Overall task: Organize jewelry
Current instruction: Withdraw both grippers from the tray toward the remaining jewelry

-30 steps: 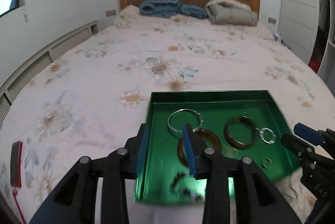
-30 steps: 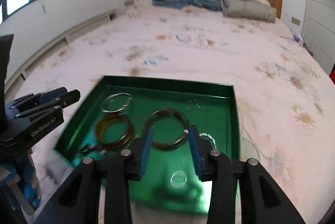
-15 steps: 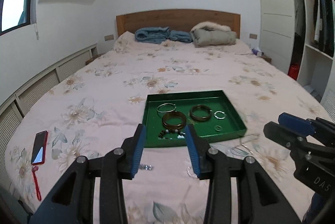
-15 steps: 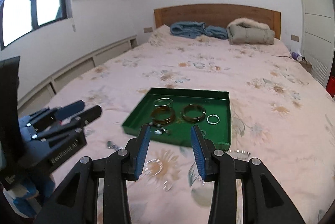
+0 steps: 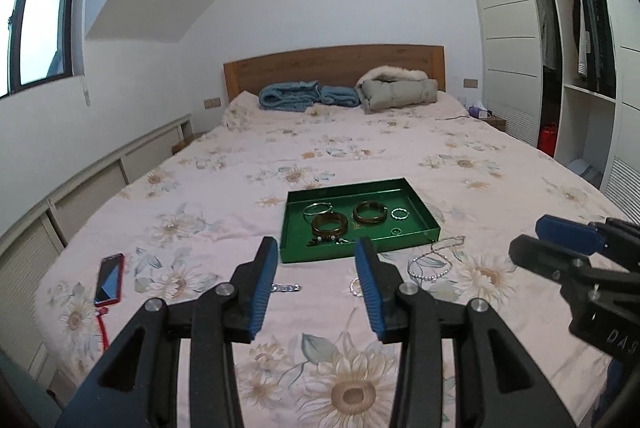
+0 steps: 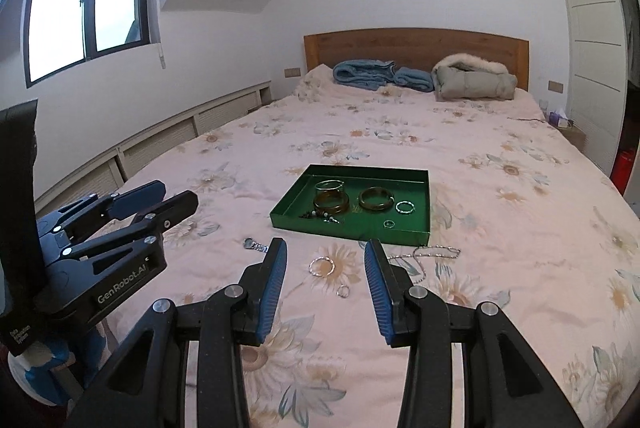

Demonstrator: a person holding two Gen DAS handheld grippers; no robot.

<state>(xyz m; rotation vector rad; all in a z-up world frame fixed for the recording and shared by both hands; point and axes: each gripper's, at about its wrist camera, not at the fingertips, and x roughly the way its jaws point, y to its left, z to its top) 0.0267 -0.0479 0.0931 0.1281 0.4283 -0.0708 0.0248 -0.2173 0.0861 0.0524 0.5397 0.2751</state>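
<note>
Both grippers, left (image 5: pixel 316 284) and right (image 6: pixel 325 278), pulled back, jaws parted, empty | green tray (image 6: pixel 423 236) now well ahead | loose chain (image 6: pixel 430 253) just beyond right: sorting unfinished

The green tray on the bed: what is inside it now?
Inside the green tray: two brown bangles, a silver bangle, a beaded piece, two small rings. Nothing covers them.
</note>
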